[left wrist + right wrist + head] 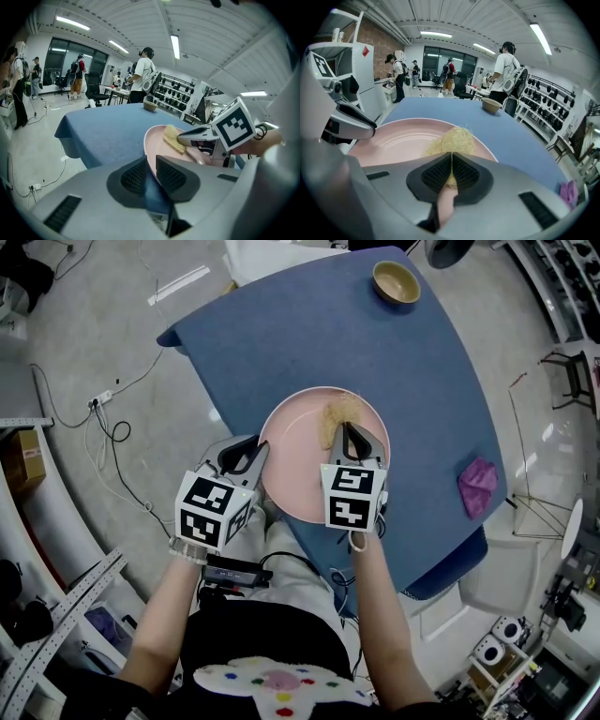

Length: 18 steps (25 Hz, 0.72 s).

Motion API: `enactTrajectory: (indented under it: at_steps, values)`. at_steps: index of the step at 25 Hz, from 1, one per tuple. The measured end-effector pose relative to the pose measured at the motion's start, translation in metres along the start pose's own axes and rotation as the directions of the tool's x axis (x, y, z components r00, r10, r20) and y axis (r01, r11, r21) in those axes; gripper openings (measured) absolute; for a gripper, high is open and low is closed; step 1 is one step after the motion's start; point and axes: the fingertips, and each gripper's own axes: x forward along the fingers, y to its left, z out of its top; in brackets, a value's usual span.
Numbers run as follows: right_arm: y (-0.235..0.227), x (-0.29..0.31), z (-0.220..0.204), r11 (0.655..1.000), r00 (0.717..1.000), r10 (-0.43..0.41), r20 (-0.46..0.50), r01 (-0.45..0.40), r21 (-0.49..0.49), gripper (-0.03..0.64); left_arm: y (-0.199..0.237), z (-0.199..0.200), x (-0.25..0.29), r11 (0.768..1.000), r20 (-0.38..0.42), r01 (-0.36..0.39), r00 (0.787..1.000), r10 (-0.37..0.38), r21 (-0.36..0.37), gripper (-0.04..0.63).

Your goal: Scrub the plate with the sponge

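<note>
1. Bench. I see a bench covered in blue cloth (309, 343). The head view is the reference for all clock directions below.

2. Plate. A round pink plate (300, 474) sits at the near left edge of the bench. Its rim from 7 to 9 o'clock projects past that edge. I cannot tell whether the plate lies flat or is tipped up on one side.

3. Left tongs. The left tongs (151, 163) stand at a narrow setting, clamped on the plate's rim at 9 o'clock. In the left gripper view the rim runs between the two ribbed black pads (172, 175), with one pad on each face.

4. Right tongs. The right tongs (452, 158) are nearly together and pinch a yellowish fibrous sponge (336, 414). In the right gripper view the fibres bulge out beyond the tips, and a strip of the sponge is squeezed between the pads.

5. Sponge. It rests against the plate's inner surface at about 1 o'clock from the plate's centre, close to the far rim. The right tongs reach it from 6 o'clock, over the plate's middle.

6. Other items. A small tan bowl (397, 281) stands at the bench's far end, at 1 o'clock from the plate and well apart from it. A crumpled purple cloth (478, 486) lies at 3 o'clock, near the bench's right edge.
</note>
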Motion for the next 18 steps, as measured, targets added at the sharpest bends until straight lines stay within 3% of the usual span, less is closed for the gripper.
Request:
enactTrajectory:
  at_steps: [18]
  values:
    - [0.043,0.013,0.022,0.988,0.993,0.118,0.03,-0.114,-0.107,0.012,0.0,0.001,0.001,1.0,0.004,-0.004,1.0,0.004,-0.006,0.066]
